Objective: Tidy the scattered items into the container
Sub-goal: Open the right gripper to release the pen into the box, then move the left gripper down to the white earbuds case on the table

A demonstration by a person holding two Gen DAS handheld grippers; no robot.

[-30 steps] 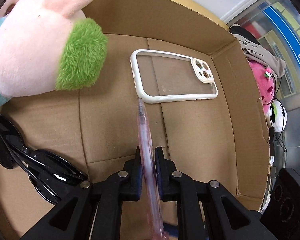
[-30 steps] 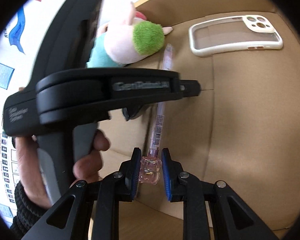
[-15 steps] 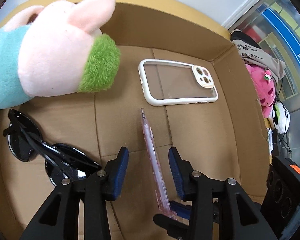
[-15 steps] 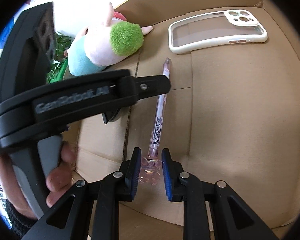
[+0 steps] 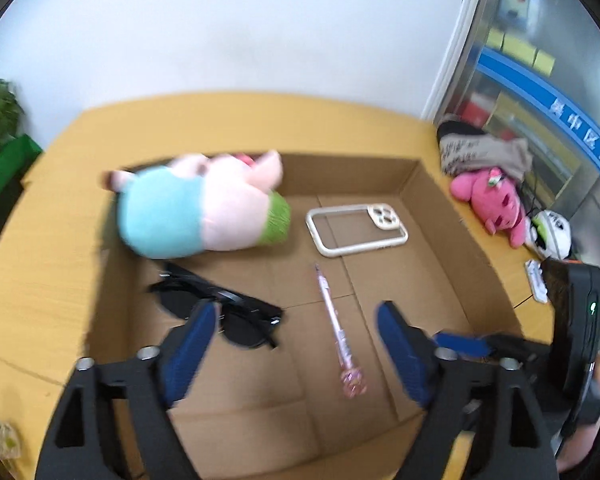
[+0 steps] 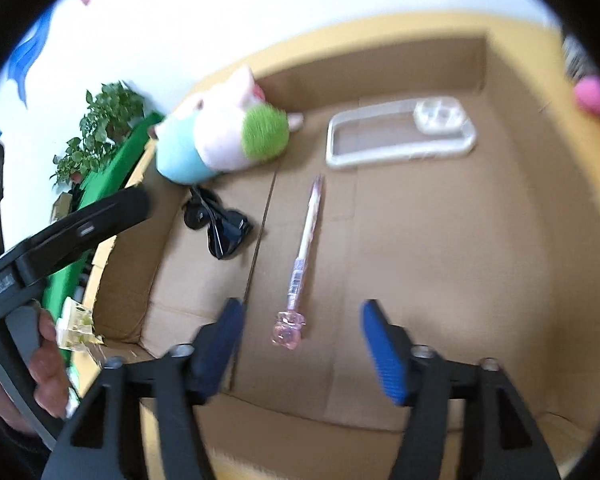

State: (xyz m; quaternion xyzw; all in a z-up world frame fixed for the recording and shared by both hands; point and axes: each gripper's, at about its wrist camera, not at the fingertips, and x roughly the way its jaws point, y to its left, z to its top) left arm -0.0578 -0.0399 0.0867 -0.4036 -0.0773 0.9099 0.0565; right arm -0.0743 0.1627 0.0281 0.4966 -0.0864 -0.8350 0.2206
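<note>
Yellow table: cardboard box, pink plush.

Ahead of the wide-apart fingers, the cardboard box holds one pink pen, one pair of sunglasses, one phone case and one plush pig.

Cardboard box, open top, brown, standing on a yellow table; its floor shows flap seams. Four items lie inside.

Plush pig: pink body, light blue and green sections, on its side against the far left wall.

Phone case: clear back, off-white rim, lying flat near the far wall, camera cutout to the right.

Sunglasses: black, folded, just in front of the plush.

Pen: translucent pink, with a pink charm at the near end, flat on the box floor mid-box, tip toward the phone case, not touching it.
</note>
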